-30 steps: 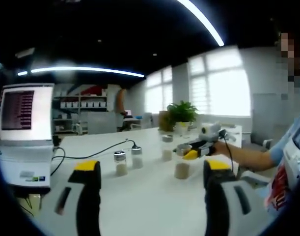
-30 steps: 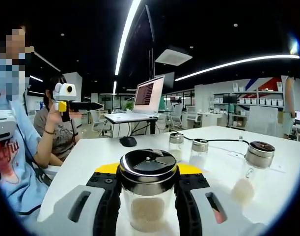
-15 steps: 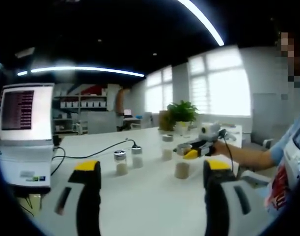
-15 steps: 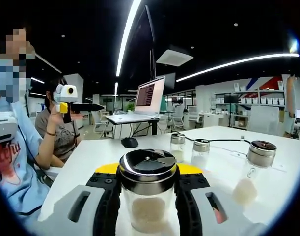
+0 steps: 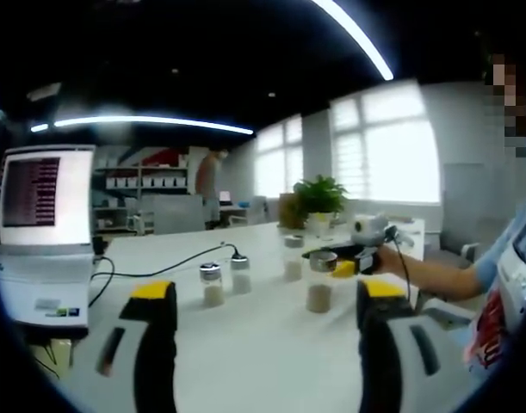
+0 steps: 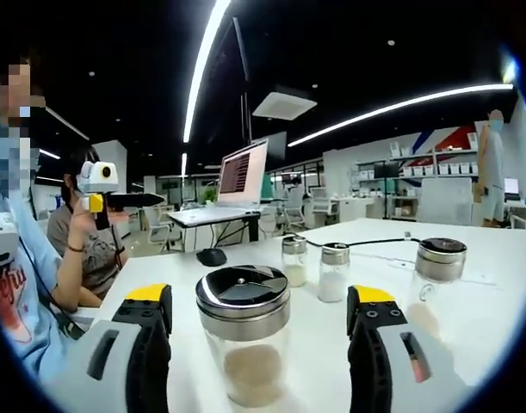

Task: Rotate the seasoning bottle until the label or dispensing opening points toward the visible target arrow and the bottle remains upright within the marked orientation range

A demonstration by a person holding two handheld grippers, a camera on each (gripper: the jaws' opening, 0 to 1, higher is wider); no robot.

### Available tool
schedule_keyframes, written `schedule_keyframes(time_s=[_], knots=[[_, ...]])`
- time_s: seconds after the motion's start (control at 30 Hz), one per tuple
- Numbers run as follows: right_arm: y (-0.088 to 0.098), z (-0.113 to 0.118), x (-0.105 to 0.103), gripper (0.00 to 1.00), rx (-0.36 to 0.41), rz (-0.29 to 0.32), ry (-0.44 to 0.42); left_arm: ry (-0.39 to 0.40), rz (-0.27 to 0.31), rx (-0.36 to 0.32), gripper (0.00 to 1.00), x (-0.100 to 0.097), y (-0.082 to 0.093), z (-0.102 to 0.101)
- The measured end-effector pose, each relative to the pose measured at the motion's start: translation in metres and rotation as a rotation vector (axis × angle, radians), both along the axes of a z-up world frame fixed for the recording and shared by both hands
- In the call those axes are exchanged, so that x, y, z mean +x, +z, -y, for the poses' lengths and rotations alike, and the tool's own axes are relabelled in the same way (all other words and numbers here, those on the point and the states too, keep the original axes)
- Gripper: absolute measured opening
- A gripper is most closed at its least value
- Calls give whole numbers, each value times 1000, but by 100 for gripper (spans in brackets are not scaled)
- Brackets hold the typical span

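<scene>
Grey tool jaws with yellow tips and black inner pads; light-blue printed T-shirt.

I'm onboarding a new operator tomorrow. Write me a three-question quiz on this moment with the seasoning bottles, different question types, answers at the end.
1. True or false: the right gripper is clamped on the nearest seasoning bottle.
2. Multiple choice: counting the nearest bottle, how many bottles stand on the white table in the right gripper view? A two, B four, C six.
3. Fill in: in the left gripper view, the left gripper is ___ and holds nothing.

Key
1. False: the fingers stand apart on either side of the bottle, with a gap on both sides.
2. B: the near one, two small bottles behind it, and one at the right.
3. open.
</scene>
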State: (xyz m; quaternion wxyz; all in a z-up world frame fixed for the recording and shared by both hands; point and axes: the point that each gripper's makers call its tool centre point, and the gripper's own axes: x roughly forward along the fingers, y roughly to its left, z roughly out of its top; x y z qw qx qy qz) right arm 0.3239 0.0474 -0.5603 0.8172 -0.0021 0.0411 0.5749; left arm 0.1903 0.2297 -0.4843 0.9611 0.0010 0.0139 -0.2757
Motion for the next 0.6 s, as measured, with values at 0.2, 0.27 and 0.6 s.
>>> schedule_keyframes(time_s=[0.2, 0.27, 0.6], knots=[[-1, 4, 0, 99, -9, 1, -88, -1, -1, 0, 91, 0, 0, 0], [2, 5, 2, 99, 13, -7, -130, -1, -1, 1, 91, 0, 0, 0], [8, 4, -1, 99, 29, 11, -297, 4, 1, -4, 91, 0, 0, -3]])
